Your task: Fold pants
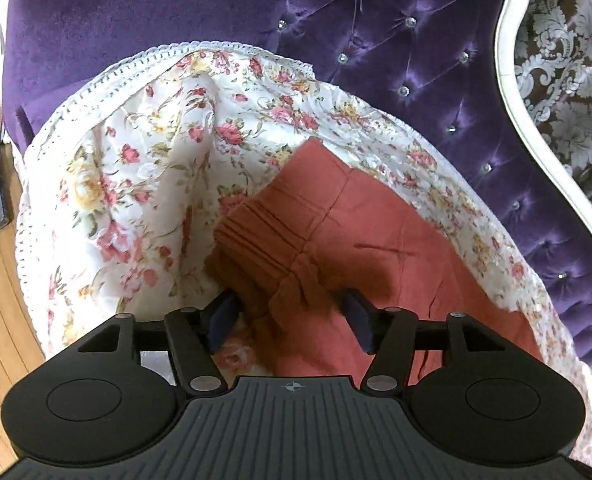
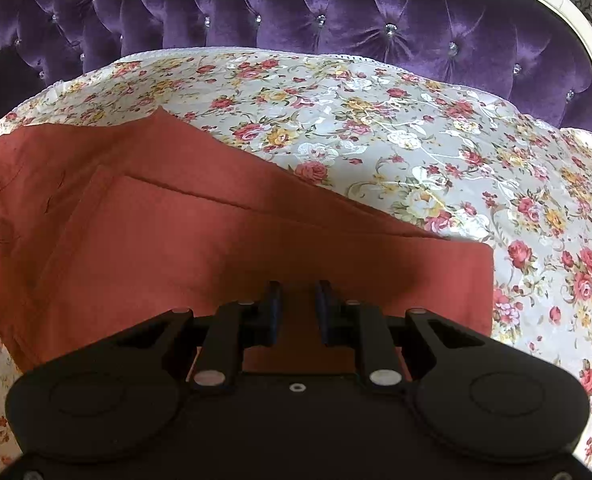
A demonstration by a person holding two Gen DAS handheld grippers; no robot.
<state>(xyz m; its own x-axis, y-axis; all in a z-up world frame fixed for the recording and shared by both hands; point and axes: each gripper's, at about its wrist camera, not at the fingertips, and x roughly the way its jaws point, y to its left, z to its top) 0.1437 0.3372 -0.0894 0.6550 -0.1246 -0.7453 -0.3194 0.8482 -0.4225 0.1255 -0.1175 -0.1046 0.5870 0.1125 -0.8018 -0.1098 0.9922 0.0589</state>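
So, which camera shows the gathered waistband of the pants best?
The left wrist view: the pleated waistband lies in full sight just ahead of the open jaws. The right wrist view shows only the flat folded legs of the pants on the flowered cloth; no waistband is seen there.

One pair of rust-red pants (image 2: 223, 240) lies on one floral bedspread (image 2: 416, 152), with one purple tufted headboard (image 2: 336, 16) behind the bedspread. Two grippers: the left gripper (image 1: 291, 316) and the right gripper (image 2: 298, 308).
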